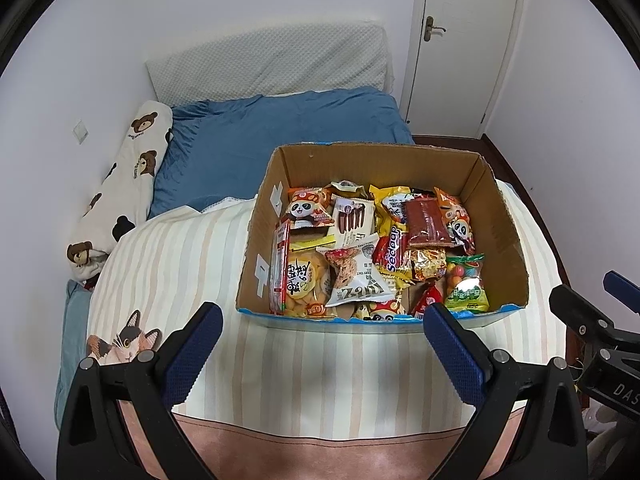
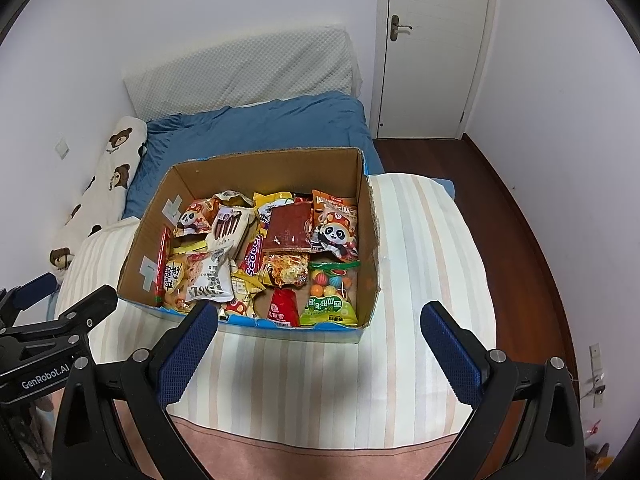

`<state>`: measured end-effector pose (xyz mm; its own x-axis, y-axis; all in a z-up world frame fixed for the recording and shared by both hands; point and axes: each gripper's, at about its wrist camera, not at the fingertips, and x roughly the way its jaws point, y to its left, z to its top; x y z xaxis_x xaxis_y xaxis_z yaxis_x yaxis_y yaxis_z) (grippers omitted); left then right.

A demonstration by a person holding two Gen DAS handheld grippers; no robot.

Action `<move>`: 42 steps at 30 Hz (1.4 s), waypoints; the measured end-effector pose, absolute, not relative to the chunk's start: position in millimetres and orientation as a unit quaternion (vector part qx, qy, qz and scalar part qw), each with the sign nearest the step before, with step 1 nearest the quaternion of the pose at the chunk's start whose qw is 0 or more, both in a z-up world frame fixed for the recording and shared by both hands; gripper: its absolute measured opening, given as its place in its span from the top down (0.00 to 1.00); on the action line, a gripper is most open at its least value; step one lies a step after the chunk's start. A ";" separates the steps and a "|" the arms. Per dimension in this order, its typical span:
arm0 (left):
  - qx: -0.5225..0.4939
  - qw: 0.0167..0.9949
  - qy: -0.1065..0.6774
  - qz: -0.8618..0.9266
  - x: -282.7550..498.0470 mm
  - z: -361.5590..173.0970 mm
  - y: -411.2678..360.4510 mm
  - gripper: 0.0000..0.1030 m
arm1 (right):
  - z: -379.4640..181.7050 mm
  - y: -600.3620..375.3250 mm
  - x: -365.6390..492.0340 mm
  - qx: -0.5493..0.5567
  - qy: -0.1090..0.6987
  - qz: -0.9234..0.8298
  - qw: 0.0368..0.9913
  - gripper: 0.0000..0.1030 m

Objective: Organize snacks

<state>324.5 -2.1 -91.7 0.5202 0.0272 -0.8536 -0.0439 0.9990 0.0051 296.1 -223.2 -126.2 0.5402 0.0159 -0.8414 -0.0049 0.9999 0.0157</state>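
An open cardboard box sits on a striped blanket on the bed and also shows in the right wrist view. It is full of snack packets: a green candy bag, a red packet, a white Ritz packet, a panda packet and several more. My left gripper is open and empty, just in front of the box. My right gripper is open and empty, at the box's near wall.
The striped blanket covers the near bed. A blue duvet and a bear-print pillow lie behind. A white door and dark wood floor are at the right. Each gripper shows in the other's view.
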 end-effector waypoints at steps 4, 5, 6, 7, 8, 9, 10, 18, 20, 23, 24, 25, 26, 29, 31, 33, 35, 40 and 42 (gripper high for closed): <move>-0.010 0.872 0.488 0.021 323.3 -90.1 -2.9 0.00 | -124.1 -223.5 294.5 0.009 0.478 0.005 0.878 0.00; -0.010 0.872 0.488 0.021 323.3 -90.0 -3.1 0.00 | -124.3 -223.9 295.0 0.009 0.478 0.006 0.878 0.00; -0.010 0.873 0.488 0.021 322.6 -88.9 -3.7 0.00 | -123.9 -223.8 294.7 0.009 0.478 0.006 0.878 0.00; -0.010 0.873 0.488 0.021 322.7 -89.0 -3.7 0.00 | -123.4 -223.8 294.8 0.010 0.477 0.006 0.879 0.00; -0.010 0.873 0.488 0.020 322.7 -88.6 -4.2 0.00 | -123.9 -223.8 294.9 0.010 0.478 0.006 0.878 0.00; -0.010 0.873 0.487 0.020 322.4 -88.1 -3.5 0.00 | -123.8 -224.0 294.7 0.010 0.478 0.006 0.878 0.00; -0.011 0.873 0.487 0.020 322.0 -87.5 -3.6 0.00 | -123.5 -224.2 294.8 0.012 0.478 0.007 0.878 0.00; -0.011 0.876 0.482 0.020 320.1 -82.7 -5.5 0.00 | -118.6 -224.1 290.6 0.017 0.476 0.007 0.879 0.00; -0.011 0.877 0.480 0.020 319.3 -81.8 -5.5 0.00 | -118.2 -224.6 289.9 0.018 0.475 0.007 0.880 0.00; -0.011 0.878 0.479 0.020 318.2 -80.6 -5.9 0.00 | -117.0 -224.8 288.4 0.019 0.474 0.006 0.881 0.00; -0.011 0.878 0.479 0.020 317.8 -80.3 -6.0 0.00 | -117.0 -224.8 288.4 0.020 0.474 0.007 0.880 0.00; -0.011 0.878 0.479 0.020 317.8 -80.2 -5.9 0.00 | -117.4 -224.7 288.4 0.020 0.475 0.006 0.880 0.00; -0.011 0.878 0.479 0.019 317.5 -79.7 -6.1 0.00 | -117.4 -224.8 288.0 0.020 0.475 0.006 0.879 0.00; -0.009 0.879 0.477 0.019 316.7 -78.1 -5.9 0.00 | -116.1 -225.0 287.5 0.021 0.476 0.006 0.879 0.00; -0.009 0.880 0.475 0.019 315.7 -77.3 -6.7 0.00 | -115.7 -225.0 287.3 0.022 0.476 0.007 0.879 0.00; -0.009 0.880 0.474 0.018 314.8 -76.6 -7.4 0.00 | -115.4 -225.0 287.0 0.022 0.475 0.007 0.880 0.00; -0.008 0.881 0.473 0.018 314.6 -76.0 -7.7 0.00 | -114.5 -224.8 286.7 0.022 0.474 0.007 0.880 0.00; -0.008 0.883 0.469 0.018 313.3 -73.5 -8.1 0.00 | -111.8 -224.8 283.9 0.023 0.472 0.006 0.881 0.00; -0.007 0.884 0.467 0.019 312.4 -72.9 -8.5 0.00 | -111.2 -225.6 283.3 0.024 0.470 0.006 0.882 0.00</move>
<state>312.4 -8.5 -72.9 0.5627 0.0266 -0.8262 -0.0400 0.9992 0.0049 283.3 -225.6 -111.2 0.5572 0.0331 -0.8297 0.0125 0.9988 0.0482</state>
